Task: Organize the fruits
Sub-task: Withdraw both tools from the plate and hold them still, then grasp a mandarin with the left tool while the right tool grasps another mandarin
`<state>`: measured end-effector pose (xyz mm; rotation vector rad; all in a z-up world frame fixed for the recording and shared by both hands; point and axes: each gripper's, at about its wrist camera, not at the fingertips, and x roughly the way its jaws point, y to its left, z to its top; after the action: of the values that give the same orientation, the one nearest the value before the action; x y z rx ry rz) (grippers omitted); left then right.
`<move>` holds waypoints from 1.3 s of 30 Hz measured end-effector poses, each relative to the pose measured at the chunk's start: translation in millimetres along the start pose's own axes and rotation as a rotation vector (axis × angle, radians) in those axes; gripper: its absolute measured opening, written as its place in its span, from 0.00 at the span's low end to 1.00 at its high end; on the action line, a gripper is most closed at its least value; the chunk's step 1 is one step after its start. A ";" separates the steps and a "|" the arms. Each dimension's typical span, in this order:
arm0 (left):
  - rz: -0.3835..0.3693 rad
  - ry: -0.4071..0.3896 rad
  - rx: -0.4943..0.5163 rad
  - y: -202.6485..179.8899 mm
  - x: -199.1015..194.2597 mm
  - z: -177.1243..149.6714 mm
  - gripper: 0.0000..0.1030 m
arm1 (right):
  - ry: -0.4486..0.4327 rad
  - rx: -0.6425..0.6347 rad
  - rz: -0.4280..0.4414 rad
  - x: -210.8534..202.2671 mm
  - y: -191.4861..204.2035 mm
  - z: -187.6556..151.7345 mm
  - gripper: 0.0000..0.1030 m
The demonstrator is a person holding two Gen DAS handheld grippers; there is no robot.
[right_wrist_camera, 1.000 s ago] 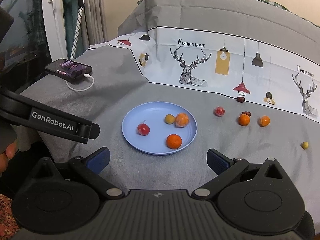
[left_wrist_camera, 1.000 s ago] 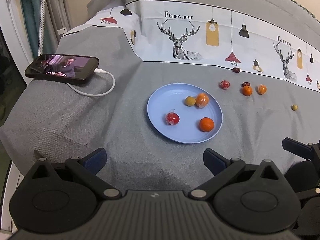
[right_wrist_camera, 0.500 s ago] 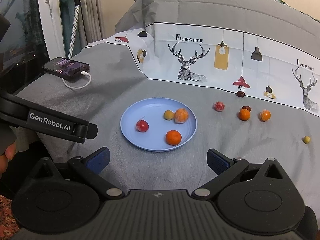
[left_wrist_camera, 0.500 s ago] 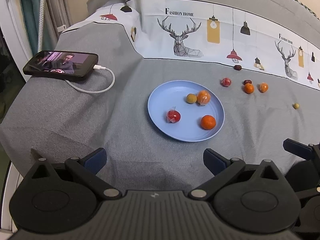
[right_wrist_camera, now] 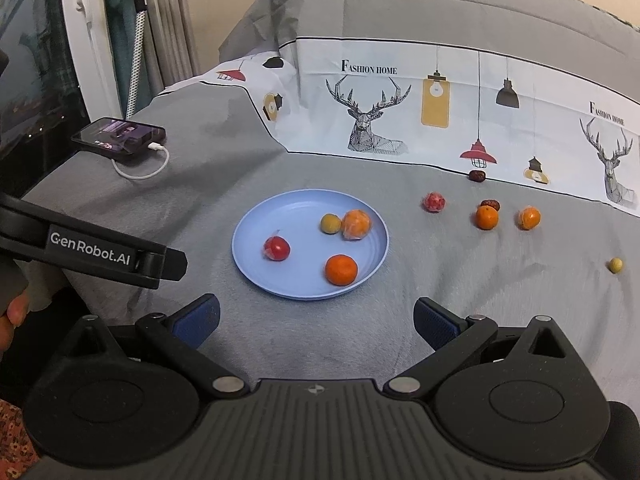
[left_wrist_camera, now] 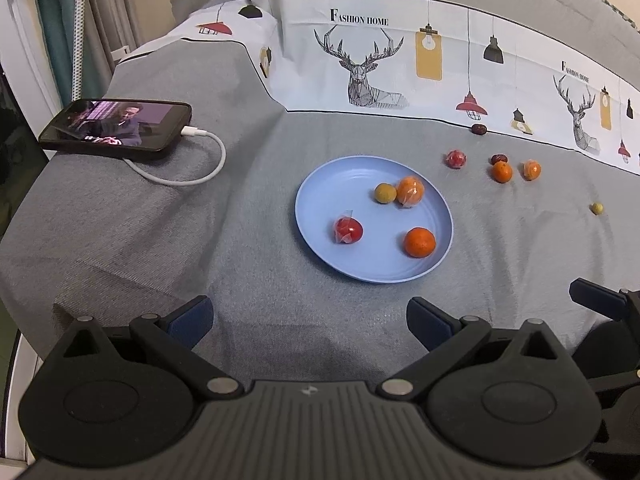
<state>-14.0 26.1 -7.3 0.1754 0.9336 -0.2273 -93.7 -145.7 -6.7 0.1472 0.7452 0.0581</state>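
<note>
A light blue plate (left_wrist_camera: 320,196) (right_wrist_camera: 256,224) lies on the grey bedcover. On it sit a wrapped red fruit (left_wrist_camera: 347,230) (right_wrist_camera: 276,248), a small green-yellow fruit (left_wrist_camera: 385,193) (right_wrist_camera: 330,223), a wrapped orange (left_wrist_camera: 410,192) (right_wrist_camera: 356,224) and a bare orange (left_wrist_camera: 419,242) (right_wrist_camera: 341,269). To the plate's right, loose on the cover, lie a wrapped red fruit (right_wrist_camera: 434,202), two oranges (right_wrist_camera: 487,217) (right_wrist_camera: 529,218), two dark dates (right_wrist_camera: 477,176) (right_wrist_camera: 490,204) and a small green fruit (right_wrist_camera: 615,265). My left gripper (left_wrist_camera: 310,320) and right gripper (right_wrist_camera: 316,320) both stand open and empty, short of the plate.
A phone (left_wrist_camera: 116,128) (right_wrist_camera: 120,136) with a lit screen and white charging cable (left_wrist_camera: 188,172) lies at the far left near the bed's edge. A printed pillow strip (left_wrist_camera: 420,64) runs along the back. The left gripper's body (right_wrist_camera: 96,248) crosses the right wrist view at left.
Both cameras have shifted slightly, and the plate and fruits sit a little higher in each view. No fruit has moved, and both grippers have stayed open.
</note>
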 end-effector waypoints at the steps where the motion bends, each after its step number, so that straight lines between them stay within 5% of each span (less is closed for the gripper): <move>1: 0.001 0.002 0.000 -0.4 1.0 0.5 1.00 | 0.001 0.005 -0.002 1.0 -1.1 0.2 0.99; 19: -0.026 0.045 0.033 -36.8 36.7 49.8 1.00 | -0.020 0.183 -0.175 34.6 -84.8 4.5 0.99; 39: -0.132 0.070 0.286 -199.8 167.3 174.4 1.00 | -0.101 0.361 -0.504 151.5 -266.8 26.3 0.99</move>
<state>163.3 -228.7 -51.4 0.3875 0.9807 -0.4801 35.4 -396.4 -130.4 0.2992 0.6686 -0.5622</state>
